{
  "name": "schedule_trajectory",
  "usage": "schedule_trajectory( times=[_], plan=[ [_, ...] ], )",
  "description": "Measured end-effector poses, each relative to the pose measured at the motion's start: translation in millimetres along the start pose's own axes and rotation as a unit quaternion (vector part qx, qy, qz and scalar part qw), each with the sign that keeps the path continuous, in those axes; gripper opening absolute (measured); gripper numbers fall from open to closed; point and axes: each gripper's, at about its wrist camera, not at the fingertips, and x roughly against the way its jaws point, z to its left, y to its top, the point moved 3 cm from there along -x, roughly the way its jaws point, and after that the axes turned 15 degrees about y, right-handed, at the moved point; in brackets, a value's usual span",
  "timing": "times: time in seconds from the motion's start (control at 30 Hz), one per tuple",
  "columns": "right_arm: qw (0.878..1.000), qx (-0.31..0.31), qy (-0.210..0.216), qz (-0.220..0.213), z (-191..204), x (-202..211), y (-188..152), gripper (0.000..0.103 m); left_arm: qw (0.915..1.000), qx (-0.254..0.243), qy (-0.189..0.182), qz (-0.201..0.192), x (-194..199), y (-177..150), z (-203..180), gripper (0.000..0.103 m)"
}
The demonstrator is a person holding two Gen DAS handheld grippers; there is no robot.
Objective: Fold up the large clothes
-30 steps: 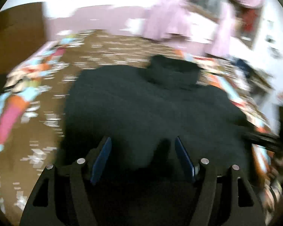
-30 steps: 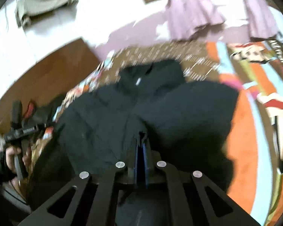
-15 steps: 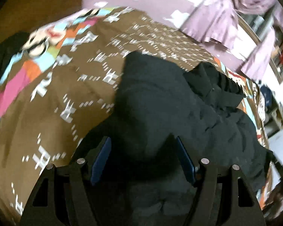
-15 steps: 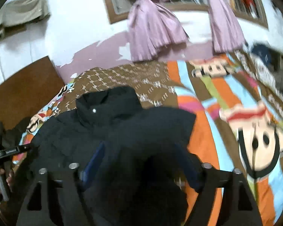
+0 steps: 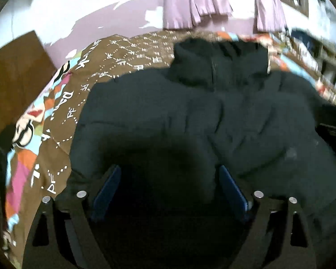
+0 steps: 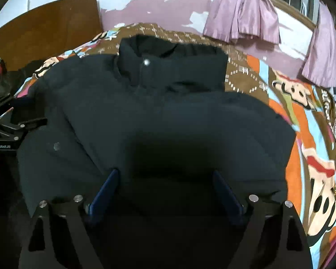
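Left wrist view: left gripper (image 5: 168,179) jaws spread wide over the black puffer jacket (image 5: 190,116), nothing held — same as a second ago. Right gripper (image 6: 165,181) was pinched shut on the jacket then, now gapes open, so the fabric is released. Jacket lies on the patterned bedspread (image 6: 306,134), sides folded in, collar far — likely regrasp next.

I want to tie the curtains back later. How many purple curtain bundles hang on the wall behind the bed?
2. One knotted purple curtain bundle hangs above the jacket's collar; a narrower purple curtain strip hangs right of it, above the cartoon bedspread. More may lie beyond the frame.
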Motion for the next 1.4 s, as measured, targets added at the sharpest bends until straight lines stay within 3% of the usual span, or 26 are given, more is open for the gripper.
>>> schedule_trajectory(
  times=[0.23,0.4,0.57,0.67,0.77,0.83,0.93,0.97,1.07,1.13,1.17,1.27,1.4],
  plan=[
    [1.0,-0.001,-0.016,0.019,1.3,-14.1,-10.1,0.087,0.9994,0.017,-0.029,-0.007,-14.1,-19.4,0.1,0.089],
    [1.0,0.003,-0.023,0.002,3.2,-11.0,-13.9,0.087,0.9999,-0.011,0.007,-0.005,-14.1,-19.6,-10.9,0.09],
    [1.0,-0.004,-0.013,-0.021,2.7,-2.3,-13.5,0.087,0.9997,-0.006,0.006,-0.021,-12.2,-22.8,-9.9,0.091],
    [0.996,-0.026,0.026,-0.076,0.1,28.9,-5.3,0.088,0.9996,0.006,-0.013,-0.024,-10.4,-21.1,-3.3,0.091],
    [0.992,-0.023,0.018,-0.122,-8.4,58.7,17.1,0.095,0.9971,0.044,-0.052,-0.035,1.2,-13.4,10.4,0.09],
    [0.989,-0.025,-0.006,-0.143,-21.1,72.0,42.2,0.095,0.9892,0.086,-0.099,-0.065,16.4,-3.1,26.4,0.09],
    [0.986,-0.046,-0.032,-0.16,-43.5,70.3,78.0,0.095,0.9786,0.13,-0.125,-0.099,29.4,22.1,44.2,0.091],
    [0.985,-0.061,-0.036,-0.16,-52.6,63.9,91.1,0.095,0.9779,0.137,-0.123,-0.1,28.5,35.5,47.4,0.091],
    [0.981,-0.113,-0.019,-0.154,-78.3,37.7,123.1,0.09,0.9864,0.125,-0.091,-0.055,6.2,82.0,48.2,0.091],
    [0.979,-0.13,0.014,-0.156,-88.4,22.8,136.2,0.067,0.9892,0.123,-0.075,-0.027,-16.2,109.9,46.9,0.091],
    [0.979,-0.135,0.017,-0.153,-92.2,16.9,139.0,0.063,0.99,0.122,-0.068,-0.017,-25.3,119.3,45.2,0.091],
    [0.982,-0.134,-0.003,-0.137,-94.4,-3.7,147.9,0.062,0.9927,0.112,-0.035,0.028,-56.7,146.4,34.9,0.09],
    [0.984,-0.13,-0.026,-0.121,-94.8,-25.4,154.0,0.062,0.9917,0.126,-0.022,0.016,-70.8,166.0,27.5,0.09]
  ],
)
